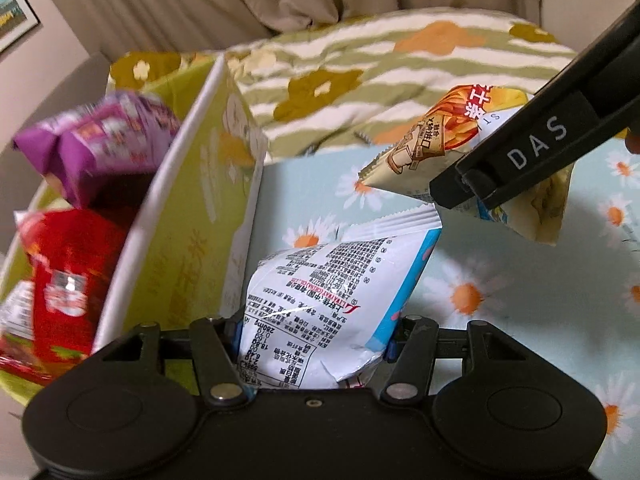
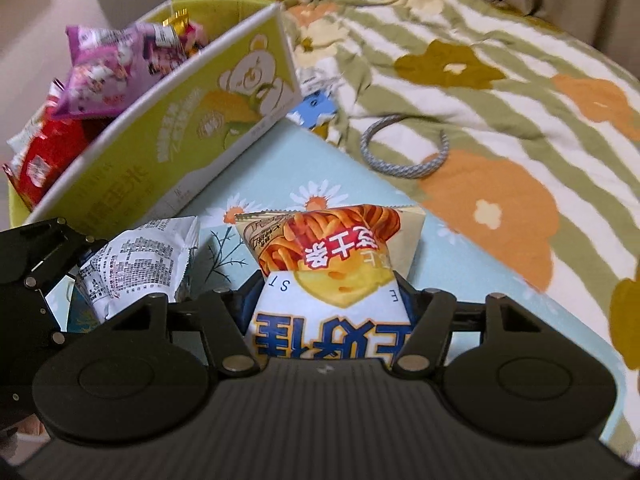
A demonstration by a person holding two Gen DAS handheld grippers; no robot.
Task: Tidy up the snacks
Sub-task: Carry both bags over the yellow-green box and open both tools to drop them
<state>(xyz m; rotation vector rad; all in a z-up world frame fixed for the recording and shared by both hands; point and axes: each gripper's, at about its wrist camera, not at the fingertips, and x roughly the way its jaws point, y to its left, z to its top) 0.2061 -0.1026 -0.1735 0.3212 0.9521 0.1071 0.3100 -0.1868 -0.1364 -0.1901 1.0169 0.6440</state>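
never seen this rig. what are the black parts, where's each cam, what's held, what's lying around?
No robot here: a person holds a two-finger hand-held gripper in each hand, each with a fisheye camera looking along its fingers. The black linkage at the bottom of each picture is that gripper's own body.

Left view: the left hand-held gripper is shut on a white bag with printed text. The right one crosses the upper right corner.

Right view: the right hand-held gripper is shut on a chips bag; the left one shows at the left edge.

Underneath is a daisy-print cloth on a flowered bedspread. A green box holds a purple pack and a red pack. A braided ring lies on the bedspread.
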